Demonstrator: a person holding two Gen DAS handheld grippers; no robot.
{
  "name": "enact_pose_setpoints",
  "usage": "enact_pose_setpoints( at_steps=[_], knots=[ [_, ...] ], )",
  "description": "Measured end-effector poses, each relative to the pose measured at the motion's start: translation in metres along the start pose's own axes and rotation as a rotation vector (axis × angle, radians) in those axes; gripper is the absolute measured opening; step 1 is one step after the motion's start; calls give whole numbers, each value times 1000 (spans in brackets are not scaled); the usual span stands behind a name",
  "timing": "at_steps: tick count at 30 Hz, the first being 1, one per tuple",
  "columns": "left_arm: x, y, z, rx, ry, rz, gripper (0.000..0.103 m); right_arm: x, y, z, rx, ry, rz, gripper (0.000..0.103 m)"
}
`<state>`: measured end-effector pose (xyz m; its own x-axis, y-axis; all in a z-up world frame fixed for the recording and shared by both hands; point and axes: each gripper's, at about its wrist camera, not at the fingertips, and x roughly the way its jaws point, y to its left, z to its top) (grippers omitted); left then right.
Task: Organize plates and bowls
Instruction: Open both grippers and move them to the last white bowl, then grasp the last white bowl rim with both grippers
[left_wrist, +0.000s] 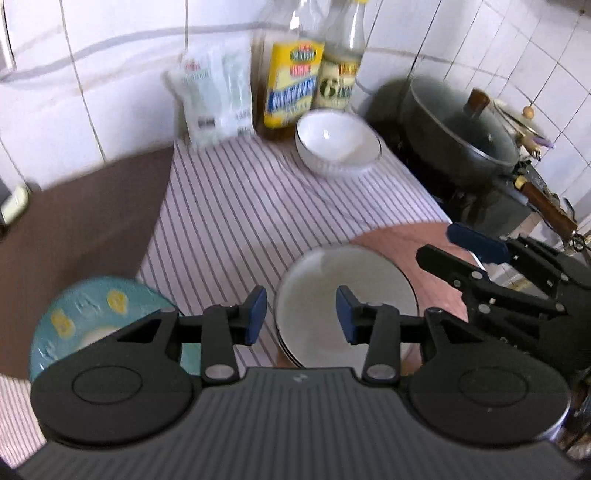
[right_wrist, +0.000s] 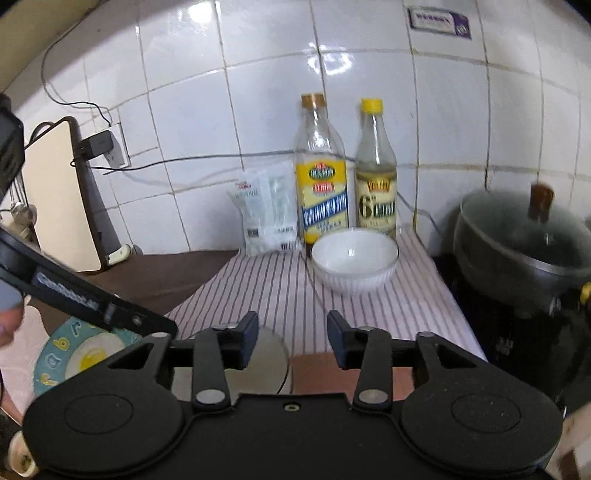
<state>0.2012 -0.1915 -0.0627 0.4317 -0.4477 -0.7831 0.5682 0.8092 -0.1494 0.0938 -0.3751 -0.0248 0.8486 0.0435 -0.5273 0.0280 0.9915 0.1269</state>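
In the left wrist view, the left gripper (left_wrist: 301, 319) hangs with its jaws spread and nothing between them; a stack of white plates (left_wrist: 347, 295) lies just behind and below its blue pads, at lower centre of the frame. The right gripper (right_wrist: 291, 341) is also spread and empty, with the plates (right_wrist: 266, 358) beneath its left finger. A white ribbed bowl (right_wrist: 354, 258) sits well apart, at centre of the frame on a striped cloth (right_wrist: 280, 291). A round teal plate (left_wrist: 92, 314) with yellow letters lies at lower left. Against the tiled wall stand 2 bottles (right_wrist: 321, 184) with yellow labels; the right one shows a large "6", the rest is unreadable. A dark lidded pot (right_wrist: 524, 243) sits at right.
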Motion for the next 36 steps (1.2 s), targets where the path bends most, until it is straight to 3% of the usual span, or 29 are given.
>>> enact_pose_setpoints(
  at_steps=[6, 15, 21, 27, 31, 36],
  knots=[
    [4, 13, 33, -20, -103, -29, 41, 25, -17, 15, 29, -14, 7, 61],
    [54, 14, 83, -91, -139, -50, 41, 91, -44, 29, 168, 62, -38, 63],
    [93, 14, 92, -166, -169, -37, 41, 126, -59, 36, 216, 84, -91, 63],
    [120, 22, 91, -287, -194, -132, 41, 156, -72, 37, 266, 151, -125, 63],
    [132, 12, 103, -221, -192, -107, 41, 175, -84, 33, 344, 212, -146, 63],
    [158, 13, 116, -241, -146, -50, 41, 186, -102, 30, 486, 268, -129, 44]
  ],
)
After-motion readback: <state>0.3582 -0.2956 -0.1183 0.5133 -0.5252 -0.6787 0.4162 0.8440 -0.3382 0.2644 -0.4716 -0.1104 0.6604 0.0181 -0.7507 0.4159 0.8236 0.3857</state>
